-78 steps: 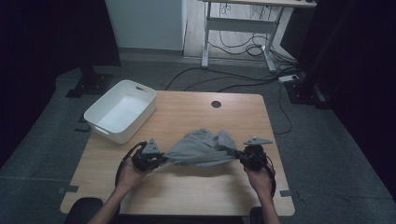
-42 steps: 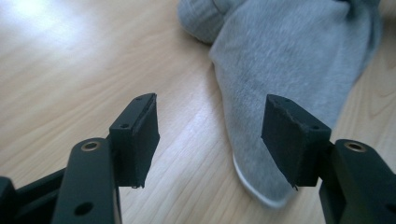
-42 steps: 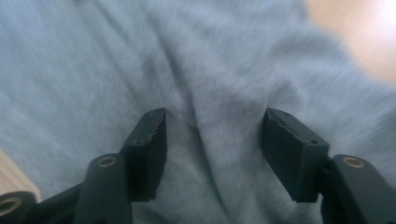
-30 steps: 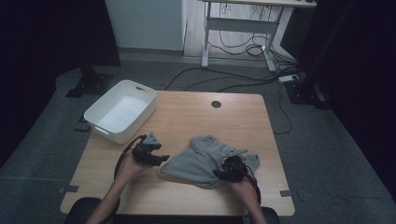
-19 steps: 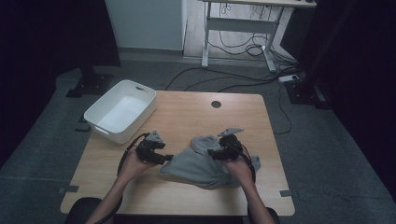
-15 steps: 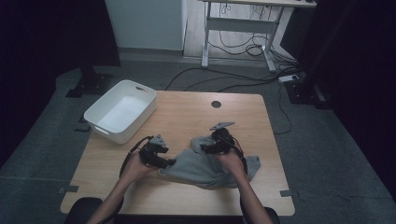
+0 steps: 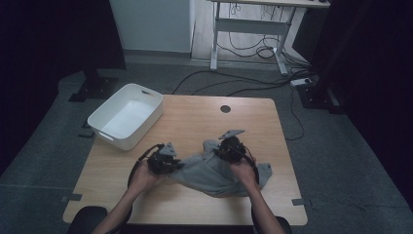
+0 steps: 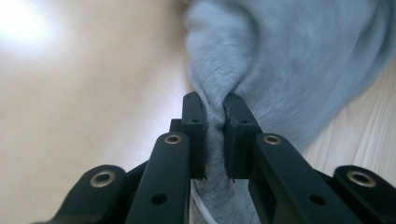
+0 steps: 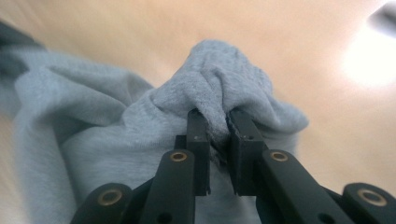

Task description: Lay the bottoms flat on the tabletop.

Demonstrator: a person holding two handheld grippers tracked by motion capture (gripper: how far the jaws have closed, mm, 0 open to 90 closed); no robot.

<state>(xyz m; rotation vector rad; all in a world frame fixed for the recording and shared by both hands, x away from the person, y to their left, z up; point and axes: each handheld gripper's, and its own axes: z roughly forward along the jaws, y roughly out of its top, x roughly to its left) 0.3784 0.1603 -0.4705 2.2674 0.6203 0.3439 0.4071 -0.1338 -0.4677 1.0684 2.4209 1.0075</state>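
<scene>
Since the earlier frame the right claw (image 7: 225, 147) has been carried up the soft grey fleece garment (image 7: 214, 170); both claws have just been closing and are clamped on its folds, the left claw (image 7: 171, 165) at its left edge. The garment is spread on the pale wooden surface (image 7: 195, 117), near its front; a white plastic tub (image 7: 124, 117) is set well apart, unobstructing.
</scene>
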